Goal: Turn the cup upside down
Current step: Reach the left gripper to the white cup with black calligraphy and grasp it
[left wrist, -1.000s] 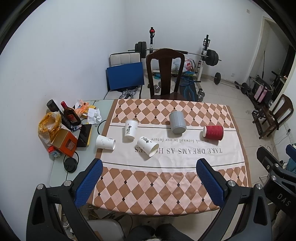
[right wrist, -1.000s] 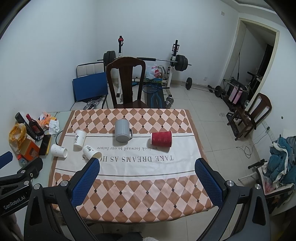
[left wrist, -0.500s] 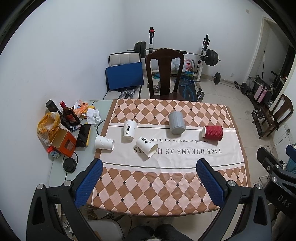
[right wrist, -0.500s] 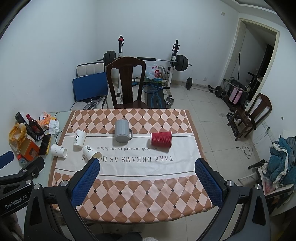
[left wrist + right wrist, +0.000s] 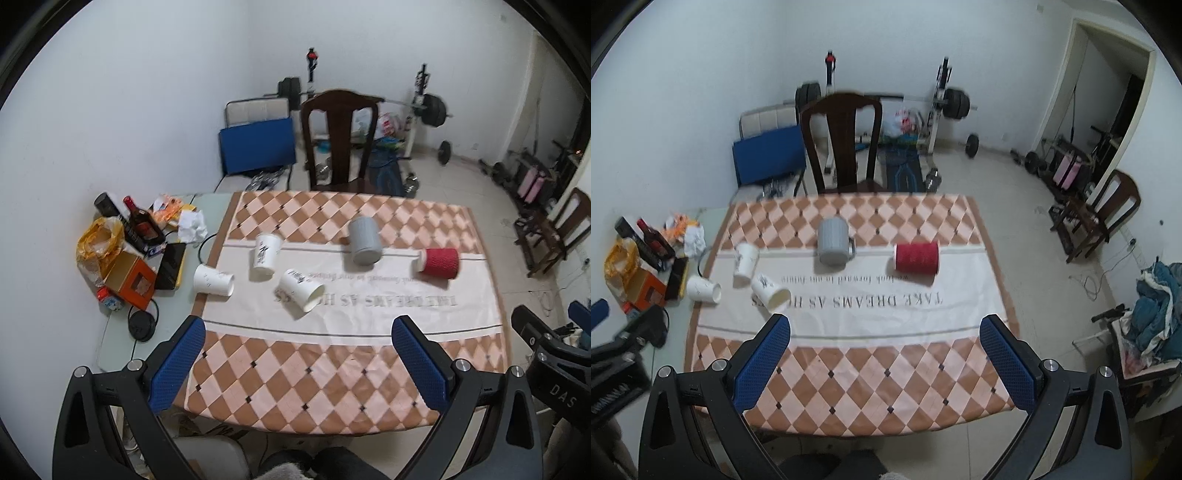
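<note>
Several cups lie on the checkered tablecloth (image 5: 332, 373). A red ribbed cup (image 5: 439, 262) lies on its side at the right. A grey mug (image 5: 364, 240) stands mouth down in the middle. One white paper cup (image 5: 266, 251) stands mouth down; two more white cups (image 5: 300, 289) (image 5: 214, 279) lie on their sides. The red cup (image 5: 916, 257), grey mug (image 5: 833, 240) and white cups (image 5: 771, 291) also show in the right wrist view. My left gripper (image 5: 297, 363) and right gripper (image 5: 884, 362) are both open and empty, well above the table's near edge.
A dark wooden chair (image 5: 340, 140) stands at the table's far side. Clutter sits left of the cloth: a bottle (image 5: 142, 225), an orange box (image 5: 129, 280), a yellow bag (image 5: 98, 240), a phone (image 5: 170, 265). Gym weights (image 5: 955, 103) stand behind, another chair (image 5: 1108, 210) at right.
Both views have shifted a little closer and lower toward the table, with slight motion blur now. The cups have not moved. Both grippers stay open.
</note>
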Action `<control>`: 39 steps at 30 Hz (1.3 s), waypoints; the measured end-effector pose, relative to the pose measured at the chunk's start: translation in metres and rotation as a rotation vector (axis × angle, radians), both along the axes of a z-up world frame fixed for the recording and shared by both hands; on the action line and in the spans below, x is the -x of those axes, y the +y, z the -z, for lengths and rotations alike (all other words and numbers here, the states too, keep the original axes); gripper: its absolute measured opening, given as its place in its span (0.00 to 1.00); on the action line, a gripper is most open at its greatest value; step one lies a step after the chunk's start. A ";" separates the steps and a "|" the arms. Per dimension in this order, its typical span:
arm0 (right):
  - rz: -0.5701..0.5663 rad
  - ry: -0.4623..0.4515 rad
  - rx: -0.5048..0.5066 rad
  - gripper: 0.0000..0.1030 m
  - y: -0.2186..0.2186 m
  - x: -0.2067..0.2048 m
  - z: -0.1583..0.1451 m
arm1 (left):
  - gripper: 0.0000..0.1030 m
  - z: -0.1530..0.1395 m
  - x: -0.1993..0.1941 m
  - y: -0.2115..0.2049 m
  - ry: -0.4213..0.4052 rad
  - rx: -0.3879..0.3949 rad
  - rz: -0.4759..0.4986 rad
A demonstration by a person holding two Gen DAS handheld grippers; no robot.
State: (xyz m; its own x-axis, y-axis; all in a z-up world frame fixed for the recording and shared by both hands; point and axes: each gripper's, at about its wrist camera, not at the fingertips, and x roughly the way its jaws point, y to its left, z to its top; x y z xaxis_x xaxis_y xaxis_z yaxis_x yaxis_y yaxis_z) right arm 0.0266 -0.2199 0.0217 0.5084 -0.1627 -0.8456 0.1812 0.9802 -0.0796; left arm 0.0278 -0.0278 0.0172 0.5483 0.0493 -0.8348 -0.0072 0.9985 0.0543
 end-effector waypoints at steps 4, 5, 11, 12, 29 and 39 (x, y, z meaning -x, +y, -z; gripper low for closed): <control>-0.010 0.102 -0.006 1.00 -0.007 -0.023 0.049 | 1.00 0.040 -0.022 0.009 0.056 -0.056 -0.066; -0.015 0.129 -0.009 1.00 -0.009 -0.027 0.064 | 1.00 0.050 -0.027 0.013 0.072 -0.063 -0.079; -0.054 0.258 -0.024 1.00 -0.012 -0.048 0.156 | 1.00 0.108 -0.061 0.034 0.157 -0.130 -0.143; -0.056 0.279 -0.026 1.00 -0.011 -0.052 0.170 | 1.00 0.116 -0.065 0.039 0.172 -0.132 -0.148; 0.041 0.534 -0.032 0.96 0.002 -0.171 0.321 | 0.98 0.233 -0.226 0.091 0.425 -0.014 -0.093; 0.067 0.622 -0.030 0.82 0.013 -0.232 0.372 | 0.88 0.289 -0.303 0.101 0.488 -0.014 -0.017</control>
State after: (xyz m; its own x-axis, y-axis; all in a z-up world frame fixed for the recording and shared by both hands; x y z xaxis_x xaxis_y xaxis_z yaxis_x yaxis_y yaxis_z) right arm 0.2586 -0.2073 -0.3502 -0.0911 -0.1489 -0.9846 0.1706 0.9718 -0.1628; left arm 0.3309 0.0735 -0.2713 0.0917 0.0681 -0.9935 0.0063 0.9976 0.0689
